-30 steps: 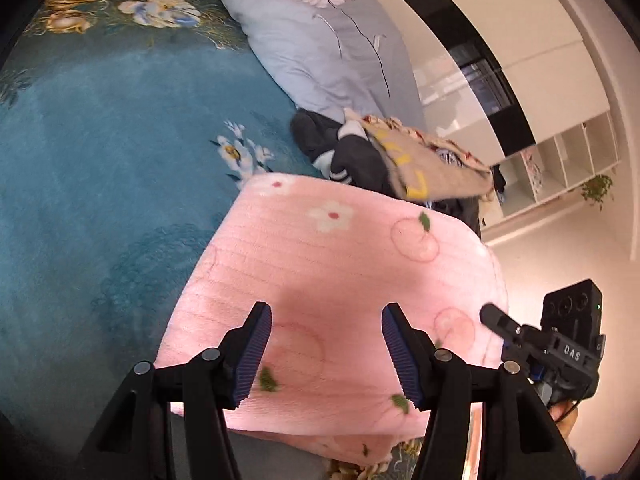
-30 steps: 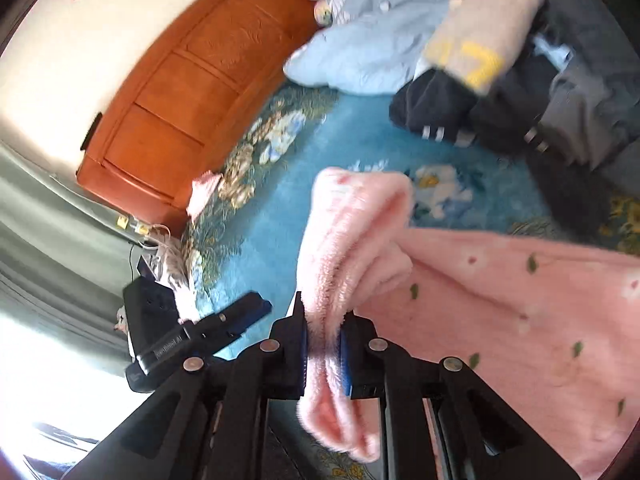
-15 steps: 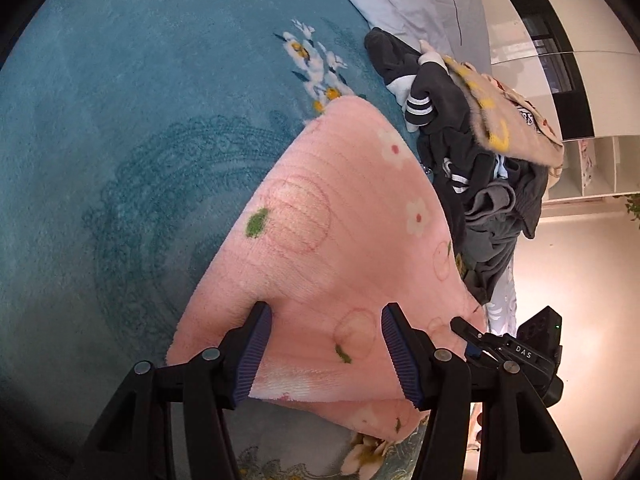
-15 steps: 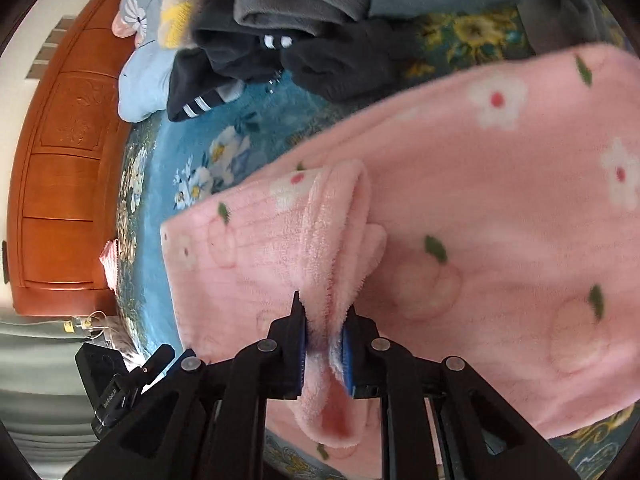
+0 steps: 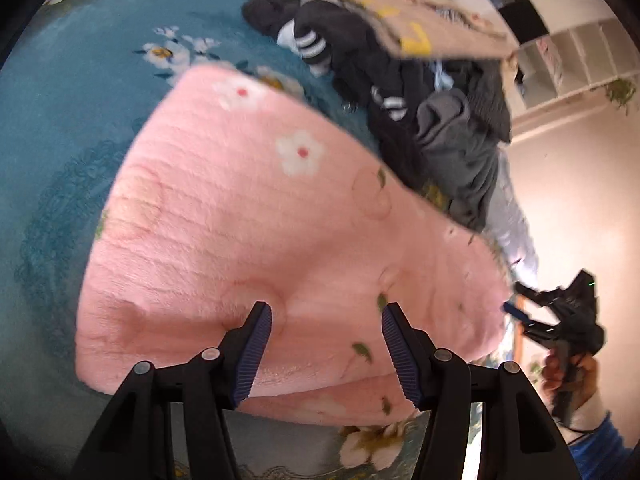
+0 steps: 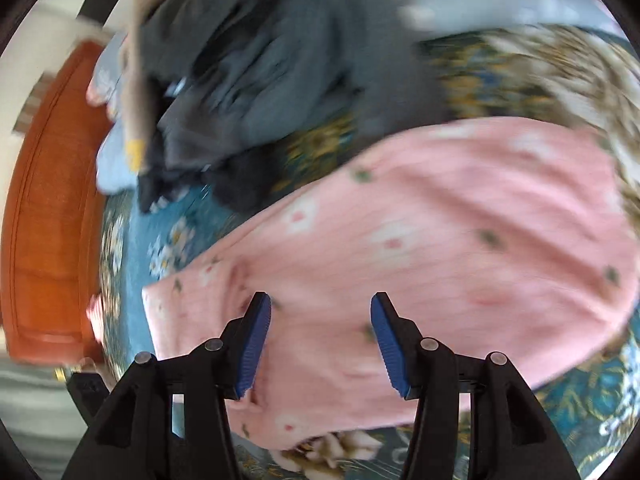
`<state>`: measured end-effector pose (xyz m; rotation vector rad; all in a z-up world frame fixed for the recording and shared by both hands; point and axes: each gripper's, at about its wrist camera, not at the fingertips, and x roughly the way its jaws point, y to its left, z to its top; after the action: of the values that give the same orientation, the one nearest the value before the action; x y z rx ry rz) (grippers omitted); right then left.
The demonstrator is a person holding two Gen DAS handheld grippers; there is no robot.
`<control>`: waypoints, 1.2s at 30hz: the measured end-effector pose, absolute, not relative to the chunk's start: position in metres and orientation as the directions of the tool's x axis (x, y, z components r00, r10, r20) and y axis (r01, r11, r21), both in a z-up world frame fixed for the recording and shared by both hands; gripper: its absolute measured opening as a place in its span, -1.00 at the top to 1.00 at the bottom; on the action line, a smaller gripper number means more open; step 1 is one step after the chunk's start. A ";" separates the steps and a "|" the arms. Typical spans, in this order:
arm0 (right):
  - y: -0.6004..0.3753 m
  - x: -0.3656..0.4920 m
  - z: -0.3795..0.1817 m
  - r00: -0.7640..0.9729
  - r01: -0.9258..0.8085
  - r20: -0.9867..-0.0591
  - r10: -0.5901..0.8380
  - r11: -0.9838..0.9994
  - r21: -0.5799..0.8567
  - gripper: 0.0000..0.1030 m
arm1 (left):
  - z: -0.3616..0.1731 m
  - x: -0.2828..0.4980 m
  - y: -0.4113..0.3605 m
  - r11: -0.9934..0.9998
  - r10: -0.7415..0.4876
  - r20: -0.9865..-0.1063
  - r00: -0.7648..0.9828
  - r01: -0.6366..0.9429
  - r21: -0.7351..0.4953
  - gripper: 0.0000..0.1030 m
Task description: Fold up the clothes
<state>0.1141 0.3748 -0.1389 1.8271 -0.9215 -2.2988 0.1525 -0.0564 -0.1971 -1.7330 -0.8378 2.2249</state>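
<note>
A pink fleece garment with flowers and peach prints (image 5: 260,232) lies folded over on the teal floral bedspread (image 5: 60,120). It also shows in the right wrist view (image 6: 440,240). My left gripper (image 5: 324,344) is open and empty just above its near edge. My right gripper (image 6: 318,340) is open and empty over the garment's near left part. The right gripper also shows at the right edge of the left wrist view (image 5: 560,316), held in a hand.
A pile of dark and grey clothes (image 5: 420,112) with a beige knit piece (image 5: 420,28) on top lies beyond the pink garment. The pile also shows in the right wrist view (image 6: 260,60). A wooden headboard (image 6: 48,208) stands at the left. White shelves (image 5: 568,64) stand far right.
My right gripper has opened and let go of the pink fold, which now lies flat. Both grippers have shifted; the left stays open over the garment's near edge.
</note>
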 end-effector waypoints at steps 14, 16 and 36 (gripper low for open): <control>0.529 0.213 -0.202 -0.486 -0.759 -0.848 -0.213 -0.379 0.530 -0.28 | -0.199 0.191 -0.152 -0.388 0.591 -0.521 -0.616 0.349 -0.853 -0.20; 0.536 0.216 -0.218 -0.519 -0.778 -0.829 -0.208 -0.287 0.559 -0.28 | -0.199 0.191 -0.156 -0.392 0.580 -0.535 -0.615 0.365 -0.844 -0.19; 0.313 0.111 -0.042 -0.614 -0.212 -0.713 -0.339 -0.799 0.563 0.51 | -0.195 0.197 -0.154 -0.483 0.558 -0.596 -0.578 0.358 -0.799 -0.20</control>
<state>0.1114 0.3131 -0.0416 1.3430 -0.9667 -2.5815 0.1967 -0.1538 -0.1946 -1.3687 -1.5177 2.2033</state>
